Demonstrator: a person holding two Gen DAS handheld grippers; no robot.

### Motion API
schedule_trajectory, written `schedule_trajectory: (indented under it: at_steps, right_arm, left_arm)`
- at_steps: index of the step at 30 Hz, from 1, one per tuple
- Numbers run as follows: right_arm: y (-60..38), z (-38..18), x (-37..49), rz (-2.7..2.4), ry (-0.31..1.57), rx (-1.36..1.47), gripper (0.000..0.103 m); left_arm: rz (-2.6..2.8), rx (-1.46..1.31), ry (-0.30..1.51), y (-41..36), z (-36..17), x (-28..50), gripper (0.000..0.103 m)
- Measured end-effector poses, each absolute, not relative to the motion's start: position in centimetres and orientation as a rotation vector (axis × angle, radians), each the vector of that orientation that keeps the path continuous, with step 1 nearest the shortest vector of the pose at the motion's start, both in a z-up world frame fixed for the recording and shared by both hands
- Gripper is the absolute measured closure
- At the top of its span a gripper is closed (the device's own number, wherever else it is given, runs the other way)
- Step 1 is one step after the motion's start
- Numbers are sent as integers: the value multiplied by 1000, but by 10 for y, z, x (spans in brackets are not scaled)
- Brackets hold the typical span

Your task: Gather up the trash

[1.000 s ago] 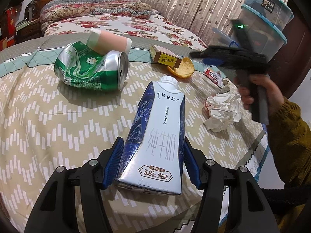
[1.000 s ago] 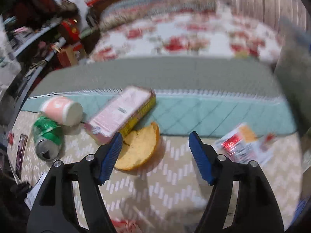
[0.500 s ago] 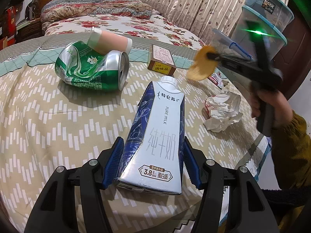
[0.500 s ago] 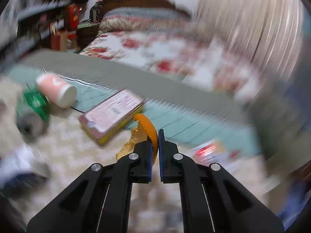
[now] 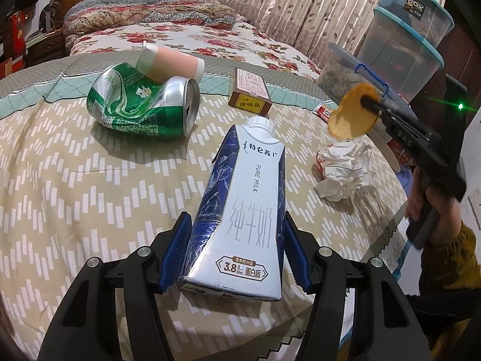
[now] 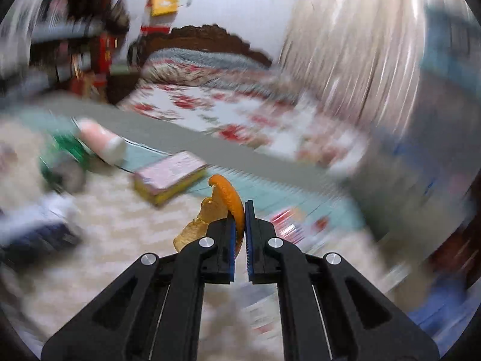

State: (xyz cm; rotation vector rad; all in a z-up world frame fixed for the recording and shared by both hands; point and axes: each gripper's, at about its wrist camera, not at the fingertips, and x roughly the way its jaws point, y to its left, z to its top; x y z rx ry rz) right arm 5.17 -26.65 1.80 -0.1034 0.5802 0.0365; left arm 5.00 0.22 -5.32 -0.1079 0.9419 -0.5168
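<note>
Gripping an orange peel point(image 6: 224, 207) edge-on between clenched pads, the right hand-held gripper point(image 6: 240, 210) holds it clear of the bench point(image 5: 75, 180). In the left wrist view the same peel point(image 5: 353, 114) hangs in the air beyond the milk carton point(image 5: 243, 207), to its upper right, above a crumpled paper wad point(image 5: 342, 168). A hand point(image 5: 421, 201) in a mustard sleeve carries that right hand-held gripper point(image 5: 365, 102).

The milk carton lies on its side on the patterned bench cover, cap end pointing away. The left hand-held gripper point(image 5: 236, 254) straddles the carton's base with its blue pads point(image 5: 177, 249) standing just off both sides; a thin gap shows on each, so it is released rather than clamped.

Beyond the carton to the left lies a dented green can point(image 5: 141, 105), its opening facing the carton. A pink cup point(image 5: 171, 63) lies on its side just behind the can. Straight beyond the carton's cap sits a small brown box point(image 5: 249, 90). A red-and-white wrapper point(image 5: 324, 112) lies past the paper wad, partly hidden by the peel. Stacked clear storage tubs point(image 5: 399, 36) stand far right of the carton, and a floral bed point(image 5: 186, 36) runs behind the bench. The right wrist view is heavily blurred.
</note>
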Motion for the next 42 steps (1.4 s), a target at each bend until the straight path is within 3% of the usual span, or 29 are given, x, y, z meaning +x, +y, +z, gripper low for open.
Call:
schedule_trajectory:
  at_steps: [2,7,17,26,27,28,29,30,31,35,38,42]
  right_arm:
    - [-292,7,57,118,636,149,96]
    - [-322,-32,71,157,696,453,95]
    - [-327,-74,86,141,758,549,92]
    - [-334,-78,84,180,748,607,91]
    - [-334,-77,81,186,734,614,89]
    - [-334,-75,77,196,717,618,76]
    - [-334,-73,73,198,704,615,41]
    - [-333,-70,67,193,682,610,22]
    - [-334,-64,58,183,629,599,15]
    - [-325,-48,39,203,600,534,17]
    - [-307,-39,25,272,595,496,17]
    - [-266,-47,28,333,687,382,21]
  left_arm:
    - [-515,-105,941,3,-54,48,46]
    - [-514,-99,937,2,-54,45,46]
    - [-509,-75,939,-7,-53,45,42]
    - [-504,-60,943,-14,-52,47,39]
    - [-504,-60,943,-15,-52,48,39]
    - [-503,-61,944,-16,-52,48,39]
    - [-502,-60,945,-16,-52,48,39]
    - [-502,-57,945,-17,-52,48,38]
    - [-501,-54,945,-18,-52,48,38]
    - [-494,-36,948,-24,-51,49,39]
    - [-489,-26,953,-27,-51,52,48]
    - [-502,-35,960,-32,-50,52,49]
